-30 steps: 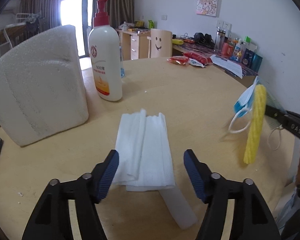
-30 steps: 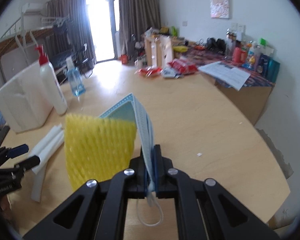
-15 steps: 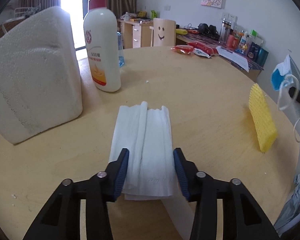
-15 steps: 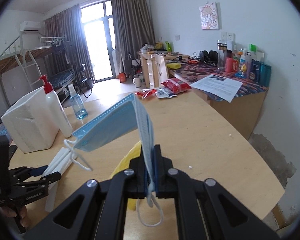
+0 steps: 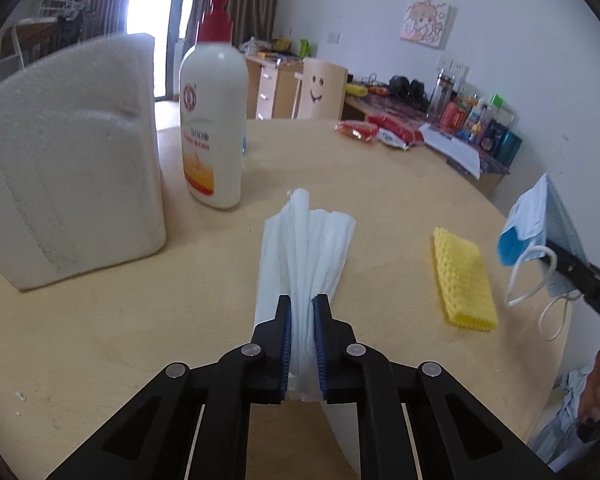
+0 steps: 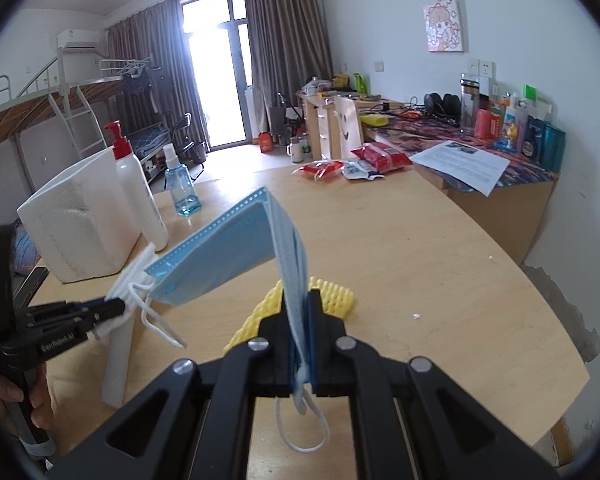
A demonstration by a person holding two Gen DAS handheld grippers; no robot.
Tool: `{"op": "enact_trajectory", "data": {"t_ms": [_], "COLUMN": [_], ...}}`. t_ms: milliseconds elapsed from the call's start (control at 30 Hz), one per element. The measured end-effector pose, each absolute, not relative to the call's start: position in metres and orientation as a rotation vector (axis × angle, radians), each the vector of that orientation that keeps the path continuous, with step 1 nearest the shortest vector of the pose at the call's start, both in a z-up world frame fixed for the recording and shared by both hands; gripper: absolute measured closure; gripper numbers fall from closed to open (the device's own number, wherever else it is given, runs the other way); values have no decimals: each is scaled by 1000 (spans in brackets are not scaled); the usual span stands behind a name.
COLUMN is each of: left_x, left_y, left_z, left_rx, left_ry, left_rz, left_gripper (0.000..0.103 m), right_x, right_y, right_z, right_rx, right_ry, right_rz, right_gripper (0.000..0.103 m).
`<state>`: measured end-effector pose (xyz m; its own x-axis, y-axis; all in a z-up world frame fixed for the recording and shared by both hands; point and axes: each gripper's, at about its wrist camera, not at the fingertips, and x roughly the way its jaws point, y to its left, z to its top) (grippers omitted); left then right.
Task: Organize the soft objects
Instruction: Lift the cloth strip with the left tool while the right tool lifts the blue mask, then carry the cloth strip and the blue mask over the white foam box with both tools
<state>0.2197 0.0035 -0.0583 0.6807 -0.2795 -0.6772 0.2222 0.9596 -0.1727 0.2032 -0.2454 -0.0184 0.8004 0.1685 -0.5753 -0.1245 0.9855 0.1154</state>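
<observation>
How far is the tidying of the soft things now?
Nothing looks put away yet. In hand: the left hand-held gripper is shut on the white tissue, and the right hand-held gripper holds the blue face mask in the air. Left: the yellow sponge still lies loose on the table.

Foam block (image 5: pixel 68 160) and pump bottle (image 5: pixel 214 120) wall the table's (image 5: pixel 380 184) left.
</observation>
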Motion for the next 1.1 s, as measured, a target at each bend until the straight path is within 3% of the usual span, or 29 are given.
{"op": "enact_trajectory", "data": {"t_ms": [1100], "left_x": [115], "left_y": [33], "left_z": [47], "left_rx": [3], "left_ry": [332], "left_rz": [-180], "left_gripper": [93], "right_x": [166], "right_y": [-221], "right_z": [36], "right_rx": [65], "right_ry": [450], "right_rz": [232], "right_gripper": [96]}}
